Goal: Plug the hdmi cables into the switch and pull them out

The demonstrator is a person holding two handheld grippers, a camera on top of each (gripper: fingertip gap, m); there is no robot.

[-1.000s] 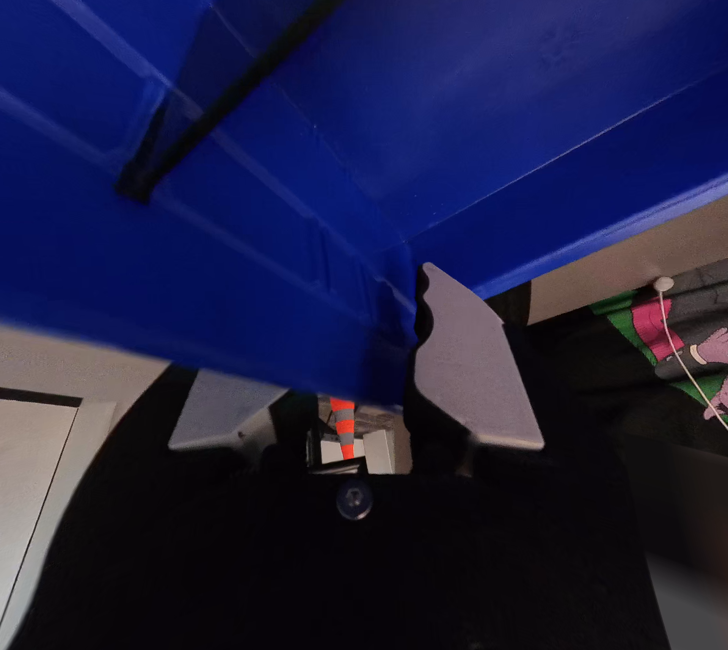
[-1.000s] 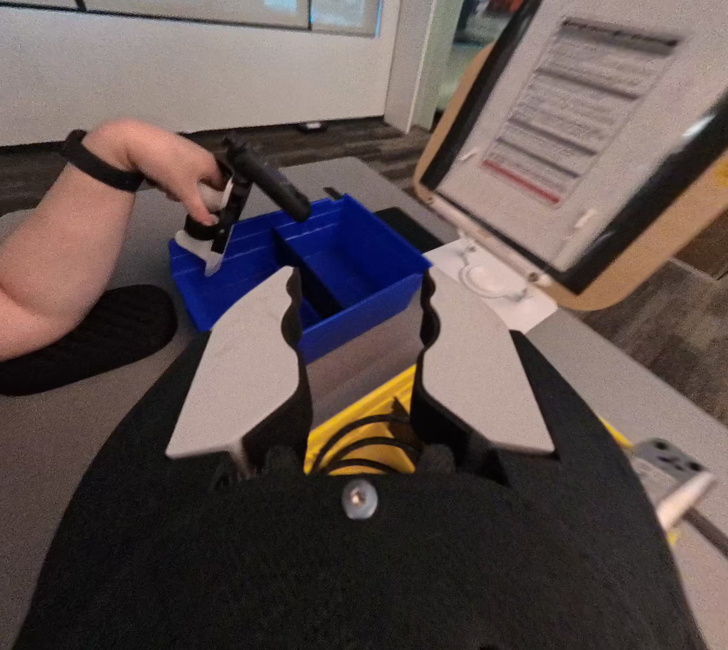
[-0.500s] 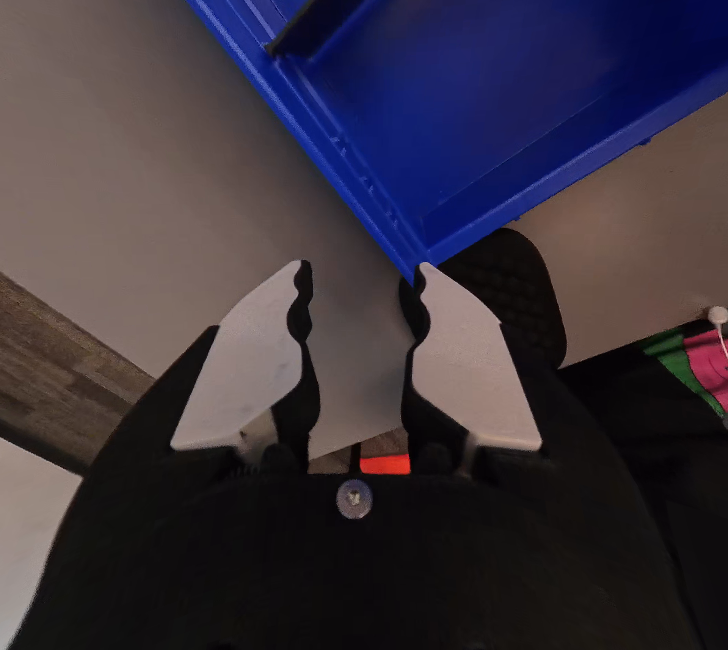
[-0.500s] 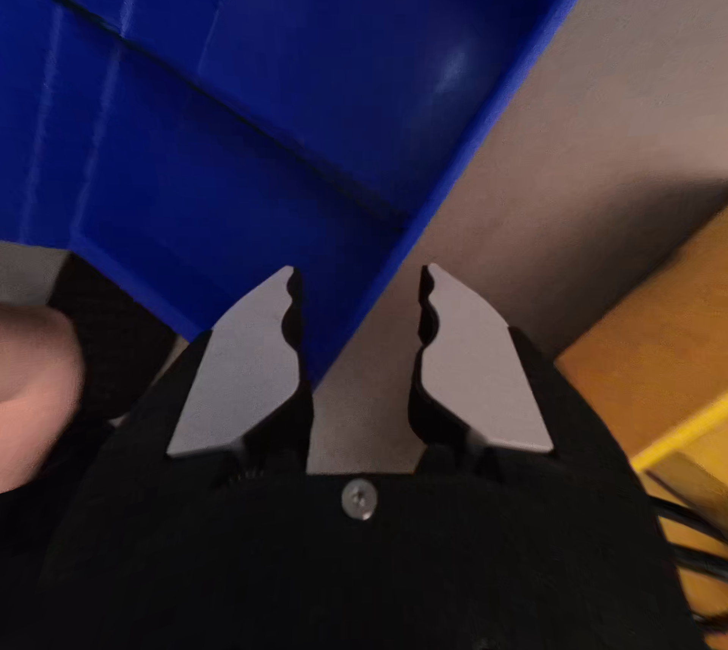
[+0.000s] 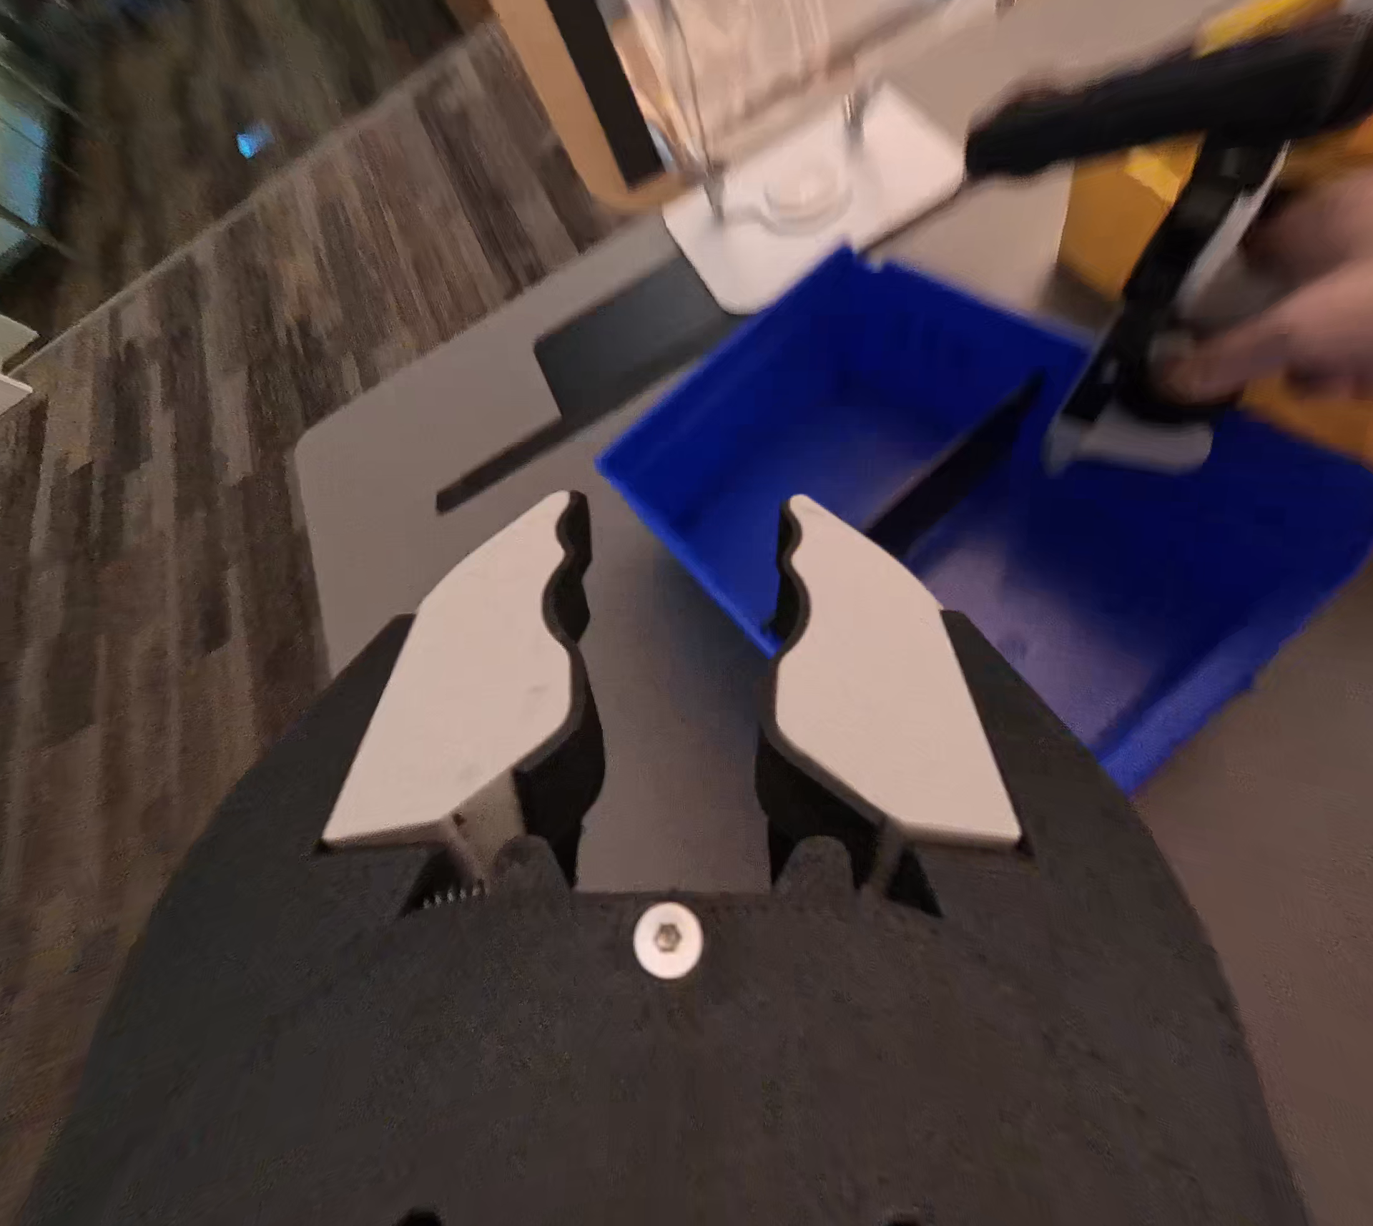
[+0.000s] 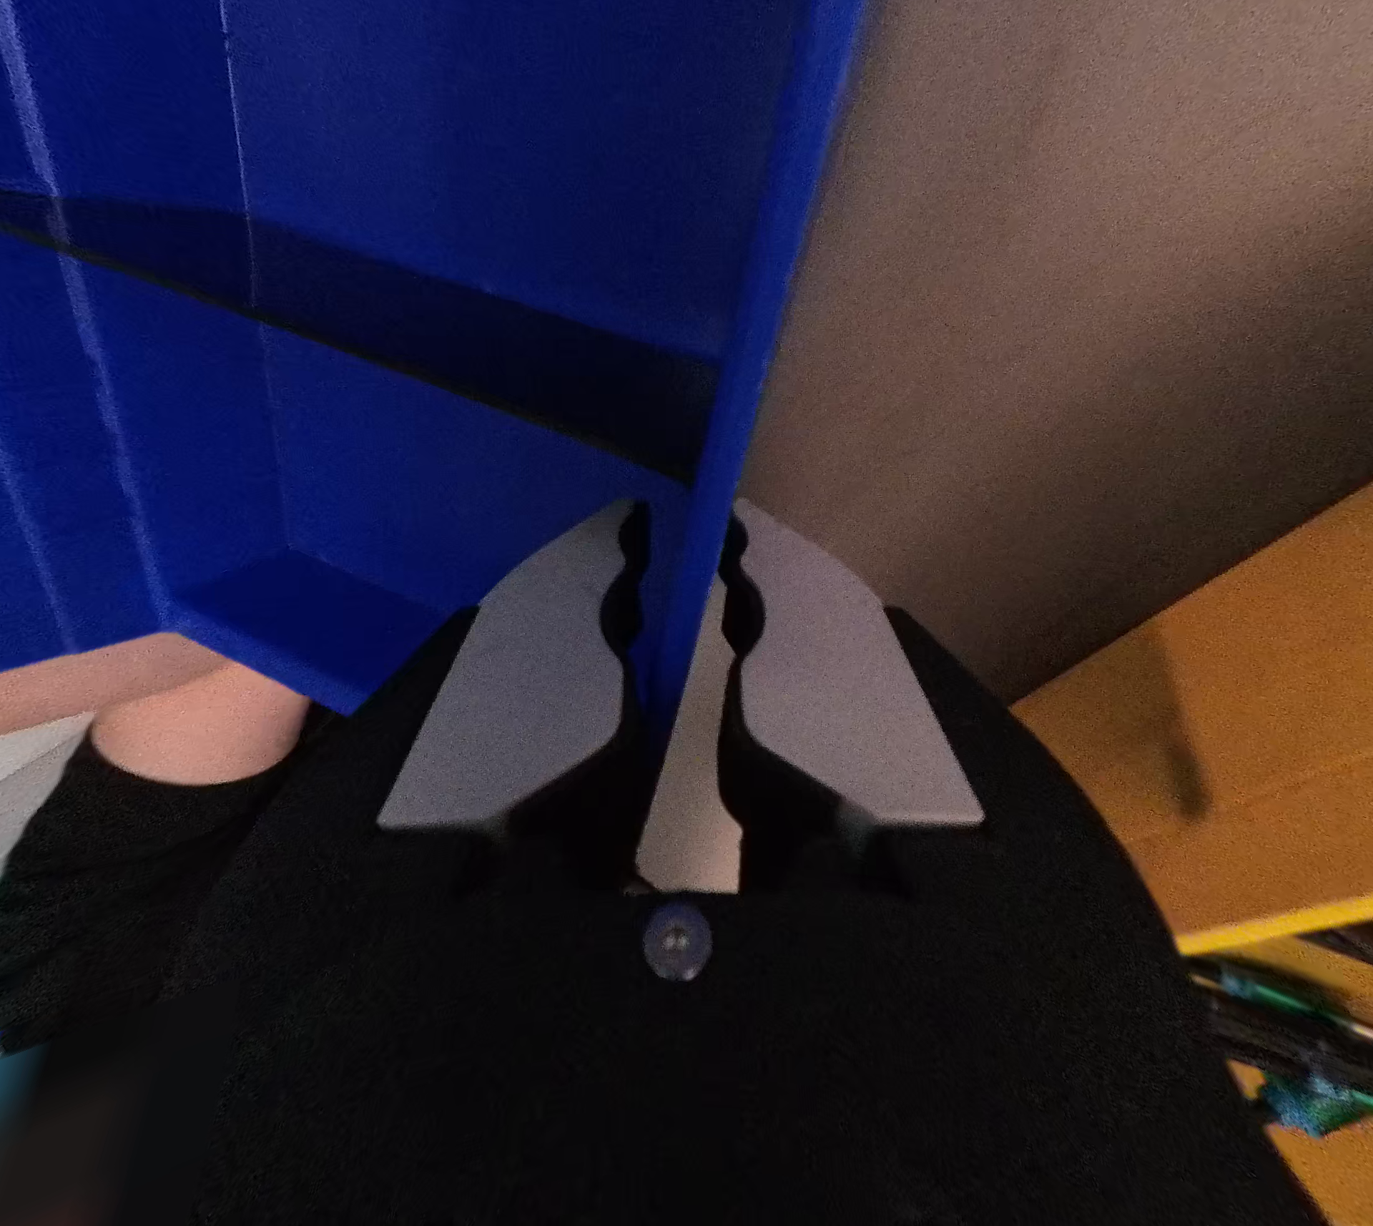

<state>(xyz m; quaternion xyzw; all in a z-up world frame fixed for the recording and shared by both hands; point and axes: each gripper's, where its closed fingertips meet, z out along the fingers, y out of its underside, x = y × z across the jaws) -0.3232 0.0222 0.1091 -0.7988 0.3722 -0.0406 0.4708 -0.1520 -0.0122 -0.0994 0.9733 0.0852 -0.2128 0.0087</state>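
Observation:
No HDMI cable plug or switch shows clearly. A blue bin point(image 5: 1114, 611) with a black divider point(image 5: 958, 454) sits on the grey table. My left gripper point(image 5: 680, 506) is open and empty, above the table by the bin's near left corner. My right gripper point(image 6: 683, 510) is shut on the blue bin's side wall point(image 6: 780, 224), one finger inside and one outside. It also shows in the left wrist view point(image 5: 1114, 447), held by a hand at the bin's far wall. The bin looks empty.
A yellow bin point(image 6: 1189, 707) stands right of the blue bin, with dark cables point(image 6: 1278, 1042) in it. A screen on a white stand point(image 5: 810, 194) and a flat black pad point(image 5: 631, 336) lie behind the bin. The table's edge and carpet floor are at left.
My left gripper has pulled back from the blue bin and tilted up to look across the table. My right gripper came down onto the bin's wall and closed on it.

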